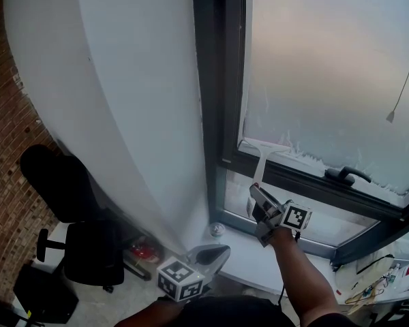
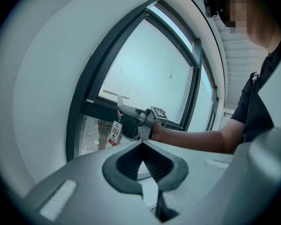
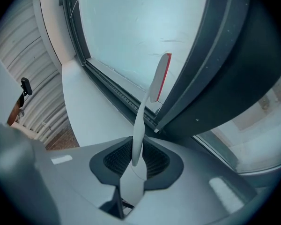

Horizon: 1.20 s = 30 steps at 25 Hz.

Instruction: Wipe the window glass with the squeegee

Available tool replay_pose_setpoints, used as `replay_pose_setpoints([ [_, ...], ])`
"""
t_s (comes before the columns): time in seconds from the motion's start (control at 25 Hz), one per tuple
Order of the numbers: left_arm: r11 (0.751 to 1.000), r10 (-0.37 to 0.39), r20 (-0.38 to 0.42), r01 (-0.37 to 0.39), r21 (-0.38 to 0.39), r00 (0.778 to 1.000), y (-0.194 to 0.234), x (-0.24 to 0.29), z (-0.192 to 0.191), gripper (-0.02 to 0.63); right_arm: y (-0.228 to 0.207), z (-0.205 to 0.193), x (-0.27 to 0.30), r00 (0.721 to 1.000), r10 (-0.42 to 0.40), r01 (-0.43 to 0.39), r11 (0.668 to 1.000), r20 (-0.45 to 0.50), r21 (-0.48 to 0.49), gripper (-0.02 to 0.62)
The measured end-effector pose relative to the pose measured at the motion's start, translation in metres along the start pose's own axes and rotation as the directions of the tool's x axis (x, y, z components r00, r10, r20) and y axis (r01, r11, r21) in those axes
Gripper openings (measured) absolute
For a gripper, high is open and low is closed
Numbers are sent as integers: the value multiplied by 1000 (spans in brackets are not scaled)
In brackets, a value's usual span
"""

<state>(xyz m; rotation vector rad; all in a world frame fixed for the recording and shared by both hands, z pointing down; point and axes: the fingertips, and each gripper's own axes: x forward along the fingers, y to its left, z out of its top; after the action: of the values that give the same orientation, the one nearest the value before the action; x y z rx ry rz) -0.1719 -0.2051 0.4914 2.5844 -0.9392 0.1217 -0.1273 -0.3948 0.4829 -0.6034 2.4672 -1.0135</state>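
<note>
The right gripper (image 3: 136, 161) has its jaws clamped on the squeegee (image 3: 139, 125) handle, with the blade at the lower left corner of the glass (image 1: 327, 67), which looks hazy all over, perhaps soapy, so most wiping seems left, while the left gripper (image 2: 141, 165) hangs closed and empty.

The squeegee (image 1: 264, 148) is white, with a slim curved handle and a flat crossbar head that has a red strip along its blade edge. The head sits at about 7 o'clock on the window glass (image 1: 327, 67), just above the bottom frame. The handle runs down toward 6 o'clock, clamped in the right gripper (image 1: 255, 193). The glass looks frosted white, with foam crusted along its lower edge.
</note>
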Motion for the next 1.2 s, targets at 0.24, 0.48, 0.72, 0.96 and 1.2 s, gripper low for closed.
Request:
replay_pose_setpoints([
  [0.24, 1000, 3, 0, -3, -3, 1000, -1, 0, 2, 0, -6, -8, -2, 1000, -1, 2, 1000, -7, 16, 87],
  [0.48, 1000, 4, -3, -4, -5, 1000, 0, 2, -1, 0, -3, -7, -5, 1000, 4, -5, 1000, 10, 27, 87],
  [0.72, 1000, -15, -11, 15, -6, 1000, -7, 9, -3, 0, 42, 17, -18, 996, 83, -82, 996, 40, -30, 87],
  [0.96, 998, -54, -18, 54, 13, 998, -18, 26, 2, 0, 110, 72, -37, 983, 178, -169, 976, 55, -139, 87],
  [1.2, 997, -76, -15, 77, 25, 997, -28, 35, 6, 0, 159, 148, -52, 969, 226, -197, 949, 98, -247, 87],
])
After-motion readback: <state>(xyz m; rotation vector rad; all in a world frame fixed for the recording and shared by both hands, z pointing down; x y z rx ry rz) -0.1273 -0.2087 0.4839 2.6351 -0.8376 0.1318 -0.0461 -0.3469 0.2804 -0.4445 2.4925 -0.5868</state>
